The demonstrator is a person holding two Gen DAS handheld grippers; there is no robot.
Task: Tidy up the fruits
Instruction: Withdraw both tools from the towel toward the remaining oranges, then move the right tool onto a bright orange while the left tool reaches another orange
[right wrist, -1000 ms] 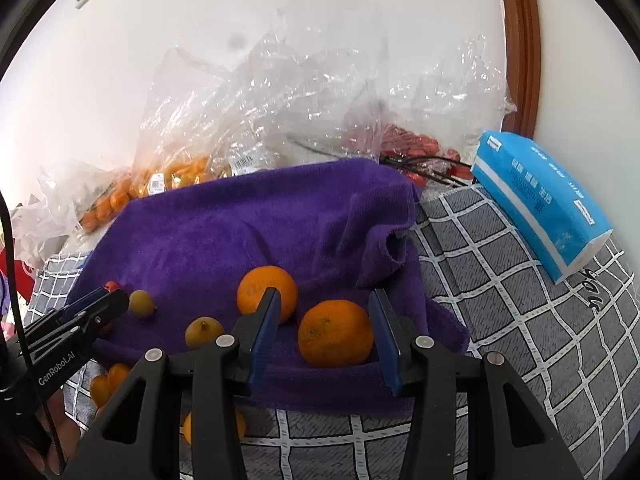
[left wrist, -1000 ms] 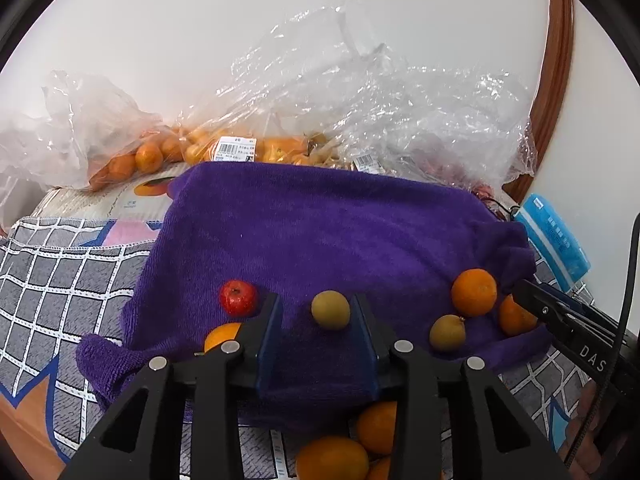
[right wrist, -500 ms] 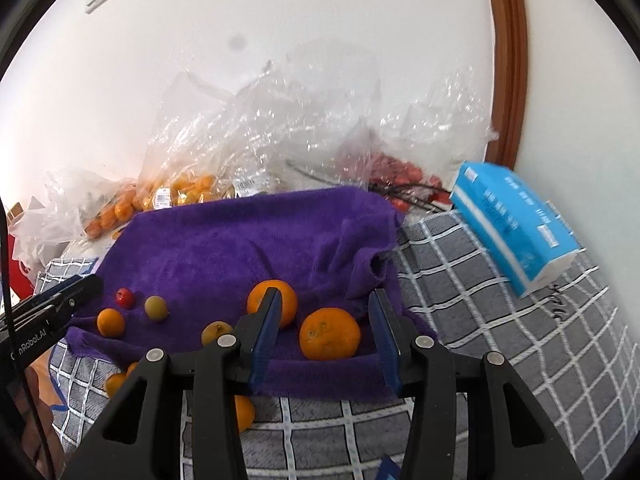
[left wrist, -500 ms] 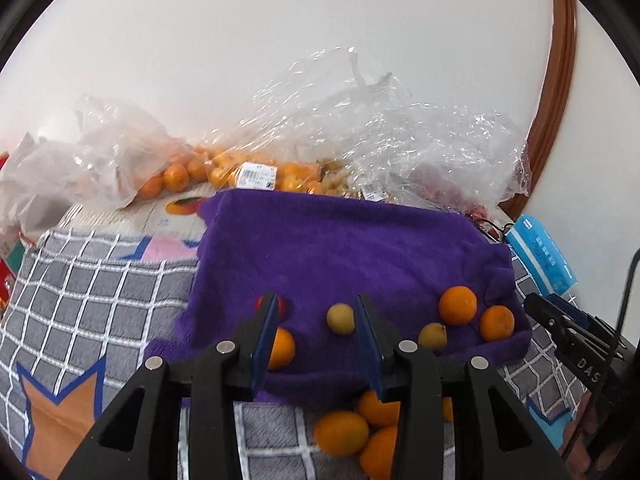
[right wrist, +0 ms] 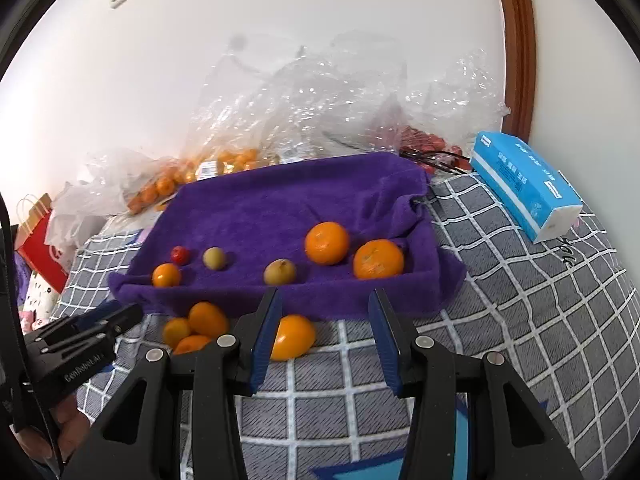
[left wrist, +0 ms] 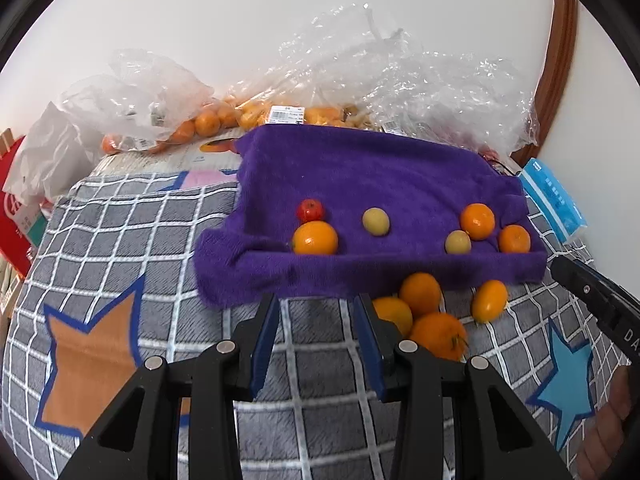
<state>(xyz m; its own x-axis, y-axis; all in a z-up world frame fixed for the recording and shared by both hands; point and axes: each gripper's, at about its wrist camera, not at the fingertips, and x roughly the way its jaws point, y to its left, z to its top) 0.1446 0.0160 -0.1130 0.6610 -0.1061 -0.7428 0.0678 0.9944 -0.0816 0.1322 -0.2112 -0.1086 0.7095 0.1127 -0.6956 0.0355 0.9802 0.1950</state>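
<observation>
a: both grippers pull back from the purple towel [left wrist: 372, 184] since a second ago, and now each one hangs over the checked bedcover [left wrist: 132, 216] with the whole spread in front of it.

b: tongs, quickly. left gripper [left wrist: 316, 340]?

a: narrow gap, nothing between the blue pads, just grey check showing through. right gripper [right wrist: 325, 334] the same, a shade wider, also carrying nothing.

b: so where's the fruit?

a: six pieces sit on the towel: a small red fruit [left wrist: 310, 210] touching an orange [left wrist: 315, 237] at the left end, two yellow-green ones [left wrist: 375, 221] in the middle, and two oranges [right wrist: 327, 242] at the right end. four more lie loose on the bedcover just off the towel's near edge.

b: that loose bunch looks like the next job to me.

a: i'd judge so. three of them huddle together [left wrist: 420, 294], touching, and the oval one [left wrist: 489, 301] lies just apart with its long axis tilted up to the right.

b: which hand gets there first?

a: in the left wrist view the cluster sits just ahead and right of the right-hand finger [left wrist: 370, 344]. in the right wrist view the oval one [right wrist: 293, 337] peeks out right behind the left-hand finger [right wrist: 266, 332], ahead and a touch left.

b: so the pile lies between the two.

a: yes, and either is near. the oval fruit favours the right hand, though the jaws look too narrow and need widening first.
</observation>
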